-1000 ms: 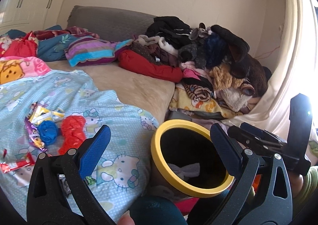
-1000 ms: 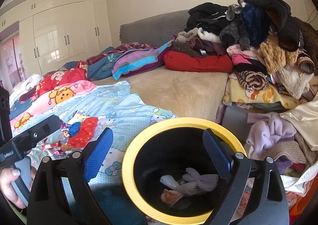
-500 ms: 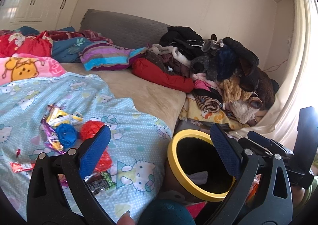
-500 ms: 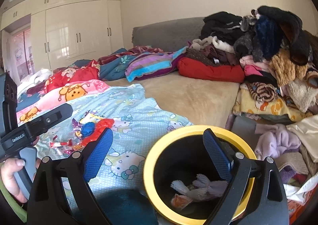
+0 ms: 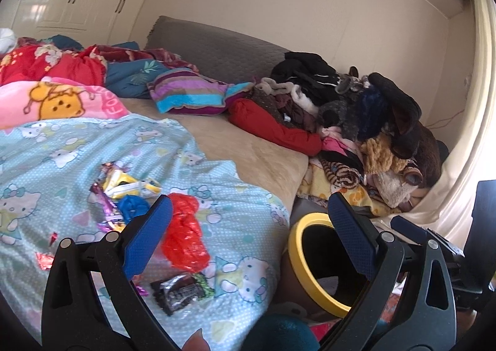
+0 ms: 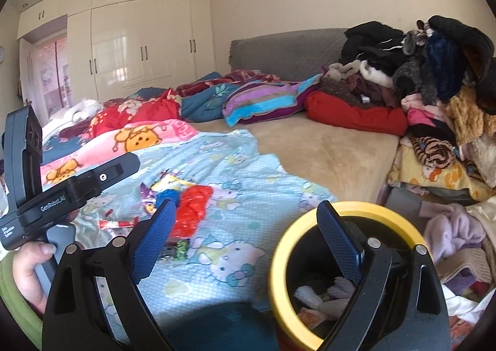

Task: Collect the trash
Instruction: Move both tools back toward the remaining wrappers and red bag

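A black bin with a yellow rim (image 5: 305, 261) (image 6: 279, 261) stands beside the bed, with crumpled tissue (image 6: 313, 295) inside. Trash lies on the light blue Hello Kitty sheet (image 5: 62, 146): a red plastic bag (image 5: 183, 239) (image 6: 193, 208), a blue bag (image 5: 131, 206), yellow wrappers (image 5: 127, 185), a purple wrapper (image 5: 104, 199), a dark snack packet (image 5: 179, 289), and a red-white wrapper (image 6: 117, 223). My left gripper (image 5: 248, 239) is open and empty, low over the sheet's edge above the red bag and dark packet. My right gripper (image 6: 245, 245) is open and empty, between the sheet and bin.
A tall pile of clothes and plush toys (image 5: 372, 121) (image 6: 434, 81) fills the bed's right side. Folded blankets and a striped pillow (image 5: 192, 93) lie at the head. White wardrobes (image 6: 133, 41) stand behind. A curtain (image 5: 471, 134) hangs at the right.
Both grippers have swung left from over the bin toward the trash on the sheet. The bin now sits at the right of both views. Both stay open.
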{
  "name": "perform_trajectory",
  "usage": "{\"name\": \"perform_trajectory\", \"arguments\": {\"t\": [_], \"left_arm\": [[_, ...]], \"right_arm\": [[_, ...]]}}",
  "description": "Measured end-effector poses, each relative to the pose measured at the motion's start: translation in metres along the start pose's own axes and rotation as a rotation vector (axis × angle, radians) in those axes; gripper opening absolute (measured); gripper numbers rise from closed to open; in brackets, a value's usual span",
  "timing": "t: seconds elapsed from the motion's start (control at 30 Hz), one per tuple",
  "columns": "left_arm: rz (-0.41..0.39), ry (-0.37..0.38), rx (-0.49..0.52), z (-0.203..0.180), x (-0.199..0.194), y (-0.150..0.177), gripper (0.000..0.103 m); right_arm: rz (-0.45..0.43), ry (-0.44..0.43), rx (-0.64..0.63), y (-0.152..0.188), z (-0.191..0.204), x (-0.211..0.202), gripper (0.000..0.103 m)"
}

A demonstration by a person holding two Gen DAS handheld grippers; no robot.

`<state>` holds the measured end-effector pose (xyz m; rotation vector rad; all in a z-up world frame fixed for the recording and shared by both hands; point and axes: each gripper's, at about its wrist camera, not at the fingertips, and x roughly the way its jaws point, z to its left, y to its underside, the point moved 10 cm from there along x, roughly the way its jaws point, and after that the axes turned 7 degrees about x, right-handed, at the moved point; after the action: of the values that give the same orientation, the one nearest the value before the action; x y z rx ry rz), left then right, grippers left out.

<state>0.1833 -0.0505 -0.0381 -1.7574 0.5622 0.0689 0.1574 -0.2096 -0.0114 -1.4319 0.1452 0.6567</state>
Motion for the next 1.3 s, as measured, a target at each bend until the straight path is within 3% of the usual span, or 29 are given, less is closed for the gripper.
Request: {"name": "perform_trajectory", "arguments": {"t": [0.3, 0.6, 0.83, 1.03, 1.17, 1.3], "left_arm": [[0.006, -0.081, -0.064, 0.049, -0.008, 0.002, 0.092], [0.061, -0.175, -0.131, 0.107, -0.011, 0.016, 0.092], [0.105, -0.199, -0.181, 0.138, -0.006, 0.03, 0.092], [0.162, -0.187, -0.222, 0.157, 0.015, 0.039, 0.083], [0.208, -0.176, -0.236, 0.165, 0.033, 0.046, 0.071], [0.252, -0.163, -0.242, 0.168, 0.052, 0.053, 0.069]], "right_arm": [[0.067, -0.046, -0.025, 0.011, 0.037, 0.032, 0.089], [0.151, -0.059, 0.016, 0.023, 0.051, 0.077, 0.089], [0.243, -0.078, 0.036, 0.042, 0.061, 0.12, 0.089], [0.323, -0.084, 0.065, 0.057, 0.065, 0.16, 0.085], [0.371, -0.085, 0.097, 0.066, 0.067, 0.181, 0.083], [0.418, -0.098, 0.14, 0.075, 0.069, 0.2, 0.08]]}}
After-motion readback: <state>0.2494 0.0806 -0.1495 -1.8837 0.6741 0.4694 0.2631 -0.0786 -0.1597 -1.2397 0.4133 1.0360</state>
